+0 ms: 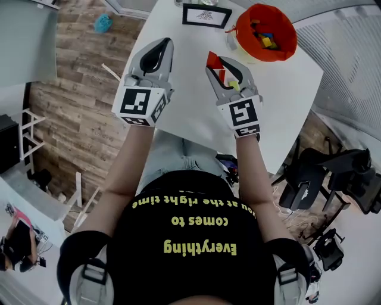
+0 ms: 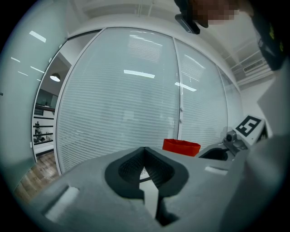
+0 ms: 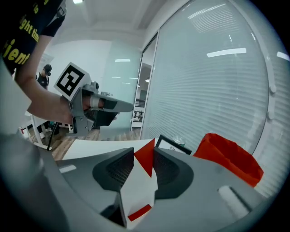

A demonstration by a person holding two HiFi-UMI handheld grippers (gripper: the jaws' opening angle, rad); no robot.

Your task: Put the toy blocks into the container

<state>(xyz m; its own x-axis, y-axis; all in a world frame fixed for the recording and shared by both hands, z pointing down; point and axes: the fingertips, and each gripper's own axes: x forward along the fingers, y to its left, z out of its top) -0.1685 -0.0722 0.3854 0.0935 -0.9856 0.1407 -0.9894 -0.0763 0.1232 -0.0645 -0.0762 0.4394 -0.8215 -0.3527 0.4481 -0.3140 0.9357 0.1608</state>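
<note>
Head view, right hand-held gripper (image 1: 223, 64) clamping red block (image 1: 216, 67)

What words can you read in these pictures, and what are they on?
"Everything comes to" and "at the right time": yellow print on the person's black T-shirt, upside down in the head view.
Black-framed sign on the white table: too small to read.
Two grey marker cubes: only square patterns, no words.

White table (image 1: 286, 107) on wood-plank floor (image 1: 77, 77); black chairs (image 1: 351, 173), probably office ones; blind-covered glass walls (image 2: 127, 104); ceiling strip lights (image 2: 139, 73).
</note>
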